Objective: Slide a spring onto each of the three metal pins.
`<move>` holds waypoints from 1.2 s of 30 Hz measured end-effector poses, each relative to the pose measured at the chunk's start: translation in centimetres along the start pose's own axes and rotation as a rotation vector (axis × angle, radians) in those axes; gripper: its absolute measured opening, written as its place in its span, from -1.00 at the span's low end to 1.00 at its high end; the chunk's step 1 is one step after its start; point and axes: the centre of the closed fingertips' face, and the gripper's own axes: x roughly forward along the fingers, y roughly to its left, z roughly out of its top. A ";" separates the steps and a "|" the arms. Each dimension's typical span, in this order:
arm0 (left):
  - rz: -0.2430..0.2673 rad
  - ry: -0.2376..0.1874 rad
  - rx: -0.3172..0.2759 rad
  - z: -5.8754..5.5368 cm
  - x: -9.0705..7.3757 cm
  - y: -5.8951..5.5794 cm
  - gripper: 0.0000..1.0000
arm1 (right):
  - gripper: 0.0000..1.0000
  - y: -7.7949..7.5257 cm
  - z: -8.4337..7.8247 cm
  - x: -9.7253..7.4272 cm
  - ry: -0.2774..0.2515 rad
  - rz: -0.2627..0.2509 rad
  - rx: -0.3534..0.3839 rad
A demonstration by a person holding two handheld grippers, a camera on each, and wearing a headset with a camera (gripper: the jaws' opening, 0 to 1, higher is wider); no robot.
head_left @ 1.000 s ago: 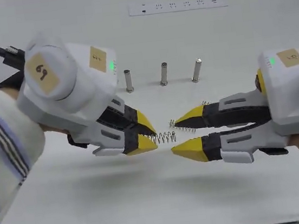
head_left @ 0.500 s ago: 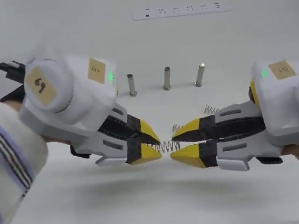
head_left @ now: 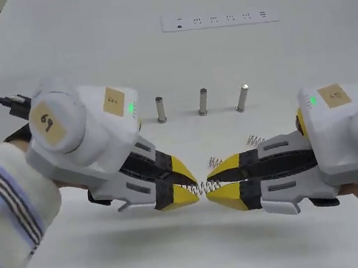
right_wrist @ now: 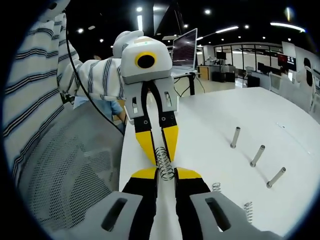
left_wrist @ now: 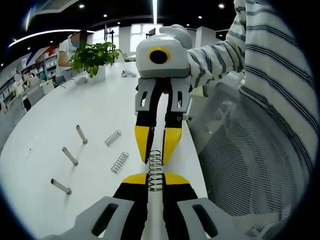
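Currently spring lies level at mid-frame, its ends pinched by left gripper and right gripper, jaws of both narrow. Pins stand upright above it in frame, so its axis runs crosswise to theirs; middle pin looks nearest.

A: How do your jaws look up close?

B: My left gripper and right gripper wear smooth white plastic shells, slightly glossy; the jaw arms are matt black plastic; the tips, matt yellow.

A: And the spring?

B: The spring is thin bright metal wire; the three pins are polished metal, catching light; the table is smooth, matt white; the power strip is white plastic too; tan labels that look like paper sit on my shells; my sleeve is soft striped knit cloth.
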 end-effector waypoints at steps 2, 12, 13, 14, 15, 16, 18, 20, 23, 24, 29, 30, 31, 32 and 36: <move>0.000 -0.003 -0.005 0.0 0.0 0.0 -0.96 | -0.80 0.0 -0.1 0.0 0.005 0.001 -0.002; 0.008 -0.012 -0.017 0.0 0.1 0.1 -0.96 | -0.82 -0.1 -0.1 0.0 0.027 0.014 -0.031; 0.012 -0.012 -0.015 0.0 0.2 0.2 -0.96 | -0.82 -0.1 -0.1 -0.1 0.028 0.011 -0.036; 0.012 -0.012 -0.016 0.0 0.2 0.2 -0.96 | -0.82 -0.1 -0.1 -0.1 0.029 0.012 -0.036; 0.014 -0.014 -0.014 0.1 0.2 0.2 -0.96 | -0.82 -0.2 -0.1 -0.2 0.030 0.015 -0.037; 0.014 -0.015 -0.014 0.1 0.2 0.2 -0.96 | -0.82 -0.2 -0.1 -0.2 0.031 0.016 -0.038; 0.015 -0.020 -0.015 0.2 0.2 0.2 -0.96 | -0.82 -0.2 -0.1 -0.3 0.034 0.019 -0.045; 0.016 -0.024 -0.014 0.2 0.3 0.3 -0.96 | -0.83 -0.2 -0.1 -0.3 0.041 0.021 -0.057; 0.024 -0.027 -0.011 0.2 0.5 0.3 -0.96 | -0.83 -0.3 -0.2 -0.4 0.051 0.019 -0.070; 0.027 -0.029 -0.008 0.2 0.5 0.4 -0.96 | -0.83 -0.3 -0.2 -0.4 0.052 0.017 -0.071; 0.048 -0.058 -0.009 0.4 0.7 0.6 -0.96 | -0.83 -0.6 -0.2 -0.7 0.073 0.003 -0.067; 0.051 -0.062 -0.009 0.5 0.7 0.7 -0.96 | -0.83 -0.7 -0.2 -0.7 0.080 0.002 -0.073; 0.053 -0.064 -0.009 0.5 0.8 0.7 -0.96 | -0.84 -0.7 -0.2 -0.8 0.085 0.002 -0.078; 0.056 -0.066 -0.005 0.6 0.8 0.7 -0.96 | -0.84 -0.7 -0.2 -0.8 0.087 0.002 -0.083; 0.066 -0.073 -0.003 0.7 1.0 0.8 -0.96 | -0.84 -0.7 0.0 -1.0 0.113 0.004 -0.110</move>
